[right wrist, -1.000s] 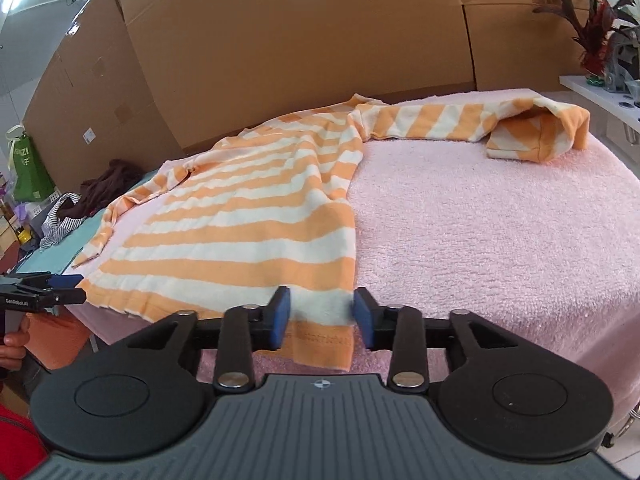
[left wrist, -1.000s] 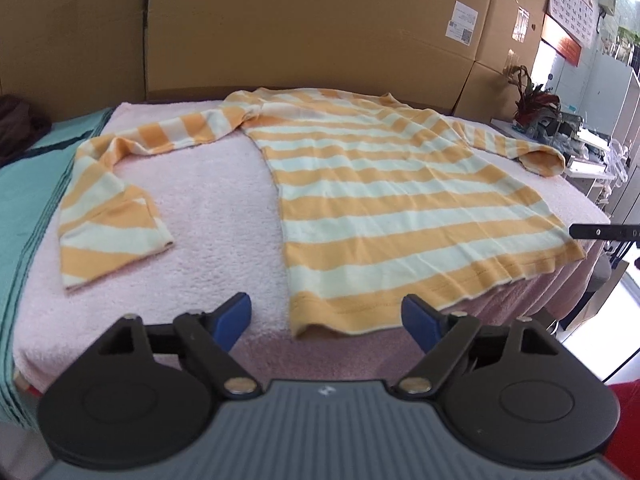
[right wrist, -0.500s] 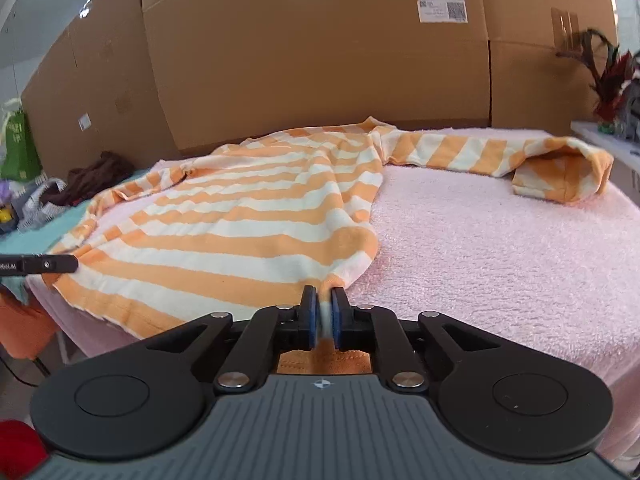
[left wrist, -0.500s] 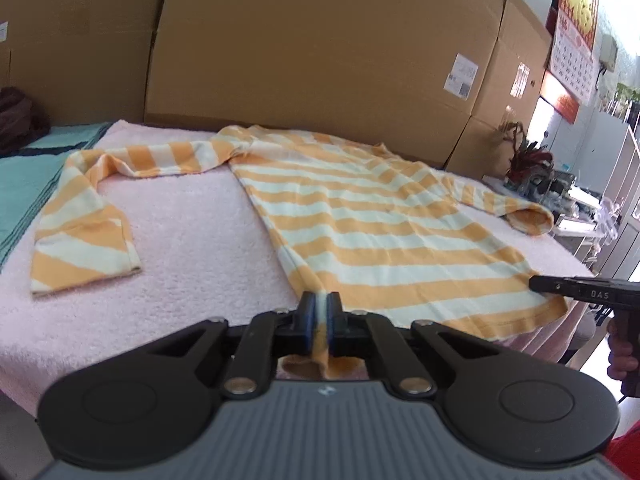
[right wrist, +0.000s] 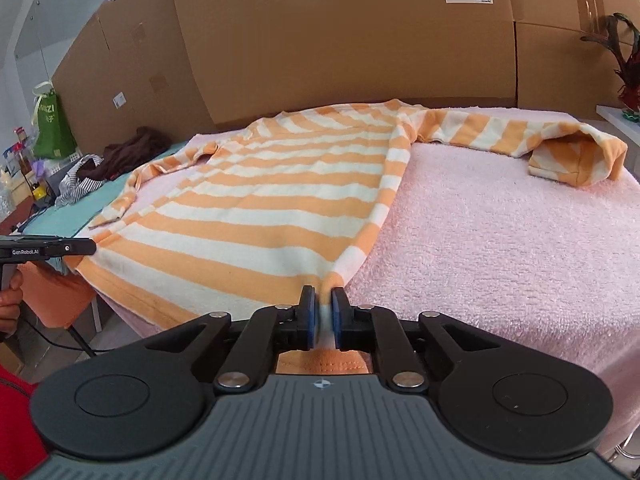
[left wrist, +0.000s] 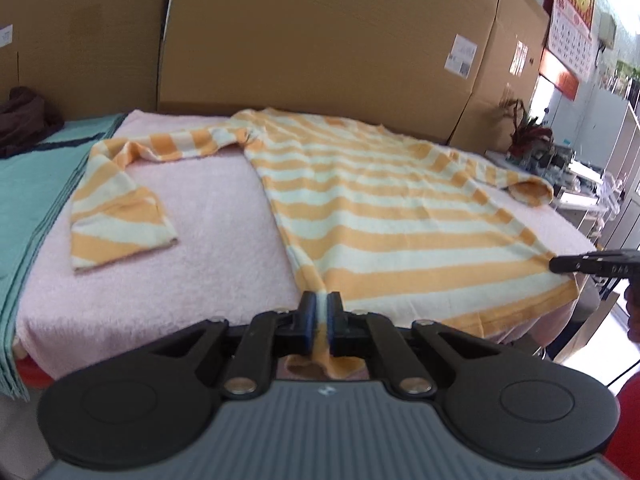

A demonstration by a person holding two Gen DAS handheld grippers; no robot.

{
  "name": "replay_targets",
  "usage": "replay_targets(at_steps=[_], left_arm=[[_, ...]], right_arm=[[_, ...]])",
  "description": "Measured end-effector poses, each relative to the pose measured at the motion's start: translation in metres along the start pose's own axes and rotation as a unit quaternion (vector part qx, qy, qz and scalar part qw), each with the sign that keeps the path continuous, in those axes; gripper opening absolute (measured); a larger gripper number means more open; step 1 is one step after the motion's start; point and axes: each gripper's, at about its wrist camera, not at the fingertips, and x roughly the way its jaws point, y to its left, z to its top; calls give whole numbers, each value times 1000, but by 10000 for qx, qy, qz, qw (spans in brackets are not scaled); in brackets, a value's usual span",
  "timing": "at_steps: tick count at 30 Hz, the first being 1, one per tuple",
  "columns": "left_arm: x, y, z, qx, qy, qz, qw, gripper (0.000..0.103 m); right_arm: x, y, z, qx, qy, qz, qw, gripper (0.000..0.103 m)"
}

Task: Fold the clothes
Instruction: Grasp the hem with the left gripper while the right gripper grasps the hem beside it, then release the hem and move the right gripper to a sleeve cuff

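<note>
Left wrist view: left gripper and right gripper each pinch one hem corner of the striped shirt; uneven lifting could wrinkle it

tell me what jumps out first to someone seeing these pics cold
The orange-and-cream striped shirt spread flat across the pink towel, sleeves out to both sides. Next, the left gripper and right gripper, each shut on a bottom corner of its hem. Behind stands a wall of cardboard boxes.
</note>
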Motion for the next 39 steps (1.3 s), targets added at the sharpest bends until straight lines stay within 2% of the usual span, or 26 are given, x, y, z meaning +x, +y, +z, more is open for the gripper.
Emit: replay_targets(at_steps=[1,3,5,7,11,12,13,16,17,18,20,22,23,24,26,27,28,29,30,32,33,34,35,39], left_arm=[[-3,2,2,114,-26,112,9999,1],[-17,11,12,279,-191,312,9989,3],[-25,18,27,371,-404,500,9972,3],[-25,20,44,475,-657,655,9945,3],[27,-6,73,543,-712,224,9957,3],[47,-16,76,536,-637,208,9963,10],[67,-26,79,527,-549,211,9969,27],[122,-52,81,685,-204,741,9947,28],[135,-56,79,775,-66,953,9924,28],[143,-57,76,851,-14,1076,9905,28],[141,-54,71,909,-157,1158,9890,41],[138,-49,66,1027,-281,1487,9831,80],[137,-47,63,1101,-339,1614,9801,84],[135,-44,62,1113,-359,1599,9802,85],[130,-42,66,1009,-284,1392,9847,76],[128,-42,70,979,-266,1297,9863,64],[125,-43,74,950,-248,1202,9879,59],[124,-47,78,1001,-330,1193,9872,60],[125,-52,84,1074,-413,1184,9863,60],[132,-64,97,1113,-553,1006,9871,69],[138,-68,104,1077,-598,890,9884,78],[146,-72,111,1033,-592,867,9891,82],[155,-76,114,1033,-570,888,9890,82],[189,-82,116,902,-260,1010,9905,80]], right_arm=[[-2,-1,3,-19,53,-15,10000,16],[-7,-4,10,-57,146,-50,9999,36],[-11,-9,22,41,-233,-113,9997,41],[-1,-14,36,260,-503,-26,9984,41],[19,-25,66,697,-1031,144,9921,30],[39,-24,73,801,-914,74,9926,27],[58,-23,77,858,-807,106,9930,27],[109,-22,87,925,-476,78,9945,27],[124,-24,89,914,-318,-100,9953,27],[131,-29,91,990,-224,-276,9944,22],[124,-51,92,1481,-355,-241,9880,23],[110,-69,89,1472,-464,-1124,9816,24],[103,-77,87,1452,-509,-1569,9756,23],[92,-88,83,1679,-579,-1370,9745,29],[66,-107,73,2233,-823,-868,9674,29],[52,-112,68,2341,-971,-934,9628,31],[42,-115,63,2367,-1036,-1191,9587,35],[32,-118,59,2373,-1051,-1577,9528,43],[24,-122,57,2387,-1066,-1858,9472,45],[16,-135,54,2718,-1095,-1774,9395,46],[12,-141,53,2886,-1112,-1727,9352,49],[10,-151,53,3159,-1193,-1592,9277,53],[9,-158,54,3415,-1257,-1511,9191,62],[22,-180,62,4097,-1485,-1457,8882,63]])
